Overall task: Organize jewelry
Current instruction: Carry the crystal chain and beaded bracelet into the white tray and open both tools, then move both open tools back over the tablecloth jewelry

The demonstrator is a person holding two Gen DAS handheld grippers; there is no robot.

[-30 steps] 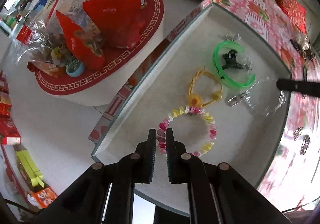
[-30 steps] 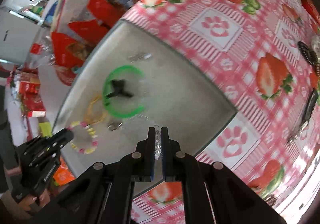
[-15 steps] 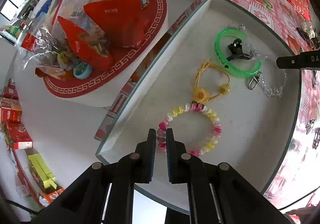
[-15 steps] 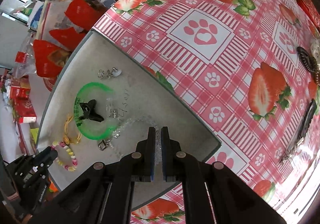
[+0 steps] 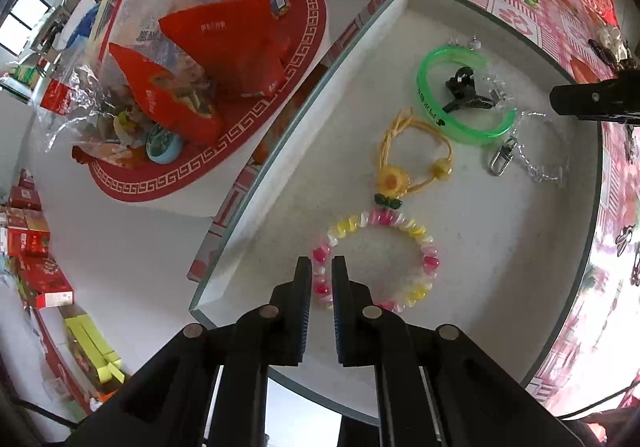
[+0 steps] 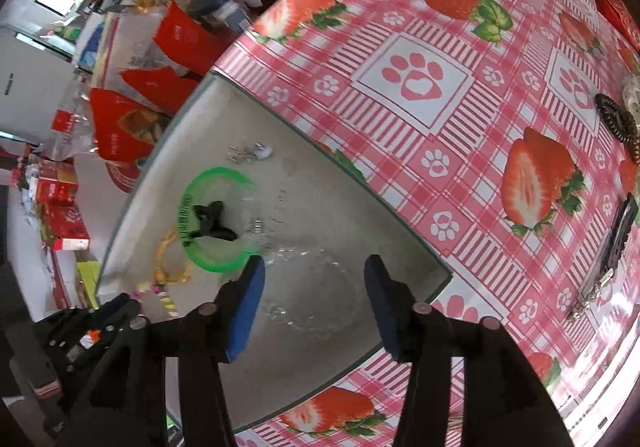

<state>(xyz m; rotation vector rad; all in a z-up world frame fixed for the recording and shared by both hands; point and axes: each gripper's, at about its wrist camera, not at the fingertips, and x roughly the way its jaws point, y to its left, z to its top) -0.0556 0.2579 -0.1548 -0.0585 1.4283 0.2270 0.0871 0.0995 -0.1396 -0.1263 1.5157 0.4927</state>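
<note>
A grey tray (image 5: 500,267) holds the jewelry. My left gripper (image 5: 321,267) is shut on the near side of a pink and yellow beaded bracelet (image 5: 420,235), which rests on the tray floor. Beyond it lie a yellow cord bracelet (image 5: 390,179), a green bangle (image 5: 432,115) around a black hair claw (image 5: 462,85), and a clear chain (image 5: 536,167) with a metal clasp. My right gripper (image 6: 316,267) hangs over that clear chain (image 6: 288,321); its jaws are opening, and the chain lies loose on the tray (image 6: 360,239) below them.
The tray sits at the edge of a table with a pink strawberry tablecloth (image 6: 420,87). A dark coiled hair tie (image 6: 616,123) and a long hair clip (image 6: 620,235) lie on the cloth at right. A low round table (image 5: 208,151) piled with red bags stands to the left.
The right gripper's jaws have parted and let go of the clear chain, which now lies in the tray. The left gripper has kept its hold on the beaded bracelet.
</note>
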